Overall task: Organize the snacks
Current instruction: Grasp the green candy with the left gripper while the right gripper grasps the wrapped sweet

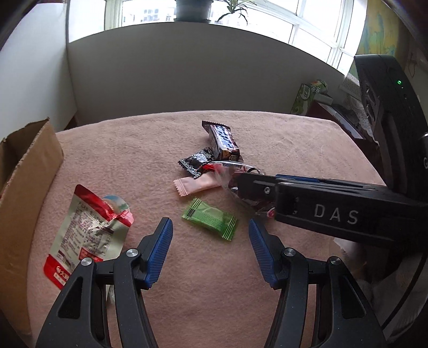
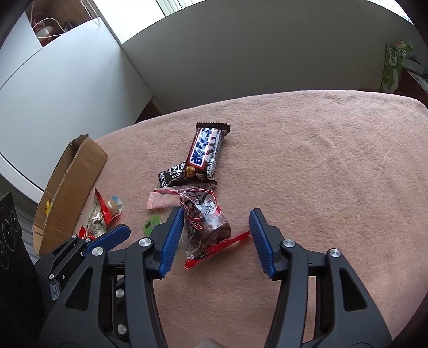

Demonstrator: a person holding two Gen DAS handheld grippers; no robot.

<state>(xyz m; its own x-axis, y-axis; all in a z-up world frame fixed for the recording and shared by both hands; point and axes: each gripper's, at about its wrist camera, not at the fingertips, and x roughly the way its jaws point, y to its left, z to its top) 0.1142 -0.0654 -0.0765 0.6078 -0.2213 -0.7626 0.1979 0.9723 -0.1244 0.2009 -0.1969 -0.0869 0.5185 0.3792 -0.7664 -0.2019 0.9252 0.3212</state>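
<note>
Right wrist view showed the clear red-trimmed packet point(image 2: 204, 222) lying on the pink table point(image 2: 321, 174) between my right jaws point(image 2: 212, 241), which stood apart, one pad touching it, the other clear. My left jaws point(image 1: 211, 251) also stood apart, holding nothing, the green candy point(image 1: 210, 219) just ahead of them. I judged the crinkly film could slip or buckle as I closed. The cardboard box point(image 1: 29, 187) sat off to the left. "DAS" was readable on my right gripper body.

We're seeing daylight coming thru a big window point(image 1: 307, 24) (potted plant point(image 1: 192, 9) on sill) w/ grey wall point(image 1: 187, 75) below.
</note>
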